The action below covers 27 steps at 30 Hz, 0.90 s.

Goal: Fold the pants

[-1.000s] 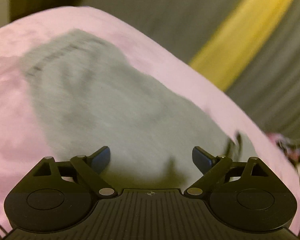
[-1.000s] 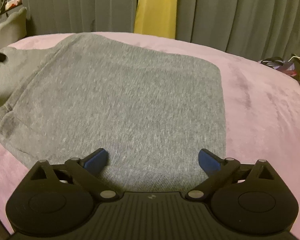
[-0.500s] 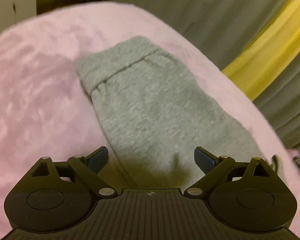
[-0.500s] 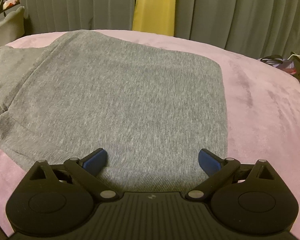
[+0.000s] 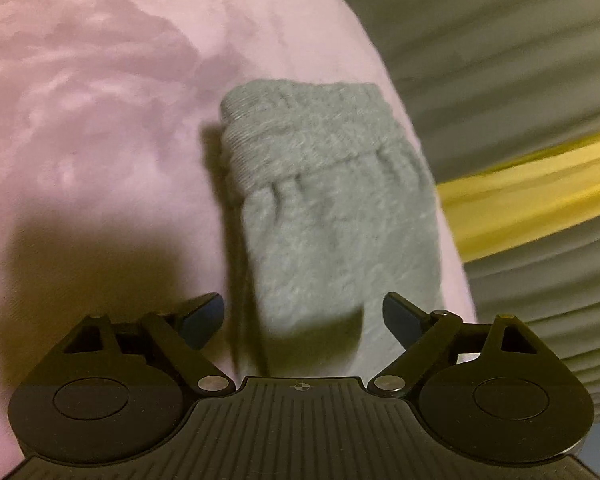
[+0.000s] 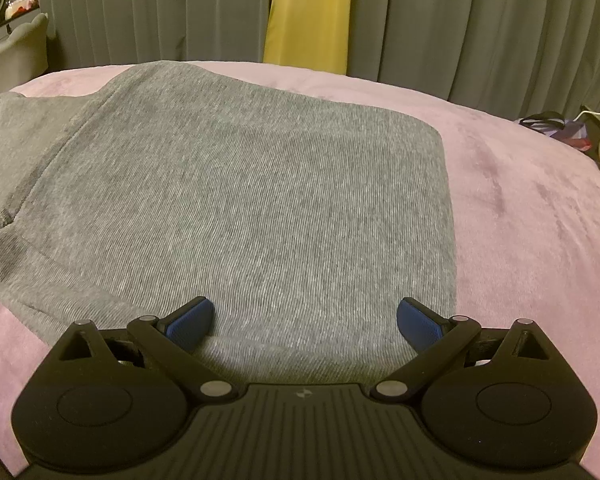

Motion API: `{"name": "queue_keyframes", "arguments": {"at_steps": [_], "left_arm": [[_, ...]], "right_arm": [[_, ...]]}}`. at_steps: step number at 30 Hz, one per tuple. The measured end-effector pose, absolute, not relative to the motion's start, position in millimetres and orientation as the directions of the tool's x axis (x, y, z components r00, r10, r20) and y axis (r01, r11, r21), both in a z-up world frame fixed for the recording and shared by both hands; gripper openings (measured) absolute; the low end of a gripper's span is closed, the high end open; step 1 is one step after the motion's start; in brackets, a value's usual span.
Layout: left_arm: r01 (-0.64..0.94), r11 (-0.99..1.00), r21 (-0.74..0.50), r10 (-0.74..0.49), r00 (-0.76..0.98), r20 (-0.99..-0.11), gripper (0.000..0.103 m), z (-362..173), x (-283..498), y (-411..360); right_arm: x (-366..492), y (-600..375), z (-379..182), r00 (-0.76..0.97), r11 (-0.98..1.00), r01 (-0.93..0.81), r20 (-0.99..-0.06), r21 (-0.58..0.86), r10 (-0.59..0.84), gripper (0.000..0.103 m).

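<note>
Grey knit pants lie on a pink blanket. In the right wrist view the wide upper part of the pants (image 6: 260, 200) spreads flat, its near edge under my right gripper (image 6: 304, 320), which is open and empty just above the cloth. In the left wrist view a narrow pant leg (image 5: 332, 208) runs away from me and ends in a ribbed cuff (image 5: 300, 120). My left gripper (image 5: 304, 316) is open and empty, its fingers on either side of the leg's near end.
The pink blanket (image 6: 540, 240) covers the bed all around the pants. Grey curtains (image 6: 480, 20) with a yellow strip (image 6: 308, 12) hang behind. A pale cushion (image 6: 16, 56) sits far left; bags and a cable (image 6: 560, 128) lie far right.
My left gripper has swung along the pant leg toward its cuffed end, which now lies straight ahead. My right gripper has barely moved. Both stayed open.
</note>
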<state>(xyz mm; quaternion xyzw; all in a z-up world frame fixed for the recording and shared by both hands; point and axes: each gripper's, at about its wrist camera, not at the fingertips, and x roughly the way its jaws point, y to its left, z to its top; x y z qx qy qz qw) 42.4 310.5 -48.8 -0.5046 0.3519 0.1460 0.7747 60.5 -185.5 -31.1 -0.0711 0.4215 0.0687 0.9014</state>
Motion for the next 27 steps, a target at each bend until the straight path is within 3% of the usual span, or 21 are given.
{"name": "queue_keyframes", "arguments": {"at_steps": [7, 9, 11, 13, 15, 19, 22, 23, 26, 27], "left_arm": [[-0.567, 0.388, -0.727, -0.156, 0.737, -0.658, 0.079, -62, 66, 326], [-0.567, 0.386, -0.727, -0.146, 0.741, -0.655, 0.069, -61, 72, 332], [-0.572, 0.428, -0.7, -0.12, 0.731, -0.671, 0.04, -56, 76, 329], [-0.516, 0.507, -0.69, -0.101, 0.76, -0.642, 0.034, -49, 76, 323], [-0.466, 0.594, -0.655, -0.084, 0.774, -0.628, 0.035, -44, 76, 316], [-0.48, 0.566, -0.67, -0.115, 0.759, -0.64, 0.052, -54, 86, 320], [-0.522, 0.503, -0.689, -0.112, 0.751, -0.651, 0.052, -58, 89, 323], [-0.536, 0.488, -0.689, -0.109, 0.746, -0.657, 0.048, -56, 89, 322], [-0.538, 0.556, -0.634, -0.085, 0.722, -0.687, 0.024, -43, 91, 316], [-0.521, 0.604, -0.603, -0.066, 0.721, -0.69, 0.022, -34, 92, 311]], "right_arm": [[64, -181, -33, 0.64, 0.982, -0.176, -0.766, -0.074, 0.057, 0.099], [65, -180, -34, 0.642, 0.982, -0.174, -0.765, -0.076, 0.054, 0.099], [66, -180, -34, 0.643, 0.982, -0.172, -0.764, -0.077, 0.053, 0.099], [66, -180, -35, 0.643, 0.982, -0.172, -0.764, -0.077, 0.053, 0.099], [67, -180, -35, 0.646, 0.983, -0.169, -0.762, -0.075, 0.053, 0.099], [69, -178, -37, 0.655, 0.983, -0.165, -0.754, -0.079, 0.049, 0.099], [70, -177, -37, 0.655, 0.984, -0.162, -0.754, -0.079, 0.047, 0.099], [70, -177, -37, 0.655, 0.984, -0.162, -0.754, -0.079, 0.047, 0.099], [70, -177, -37, 0.655, 0.984, -0.162, -0.754, -0.079, 0.047, 0.099], [70, -177, -37, 0.655, 0.984, -0.161, -0.754, -0.078, 0.048, 0.099]]}}
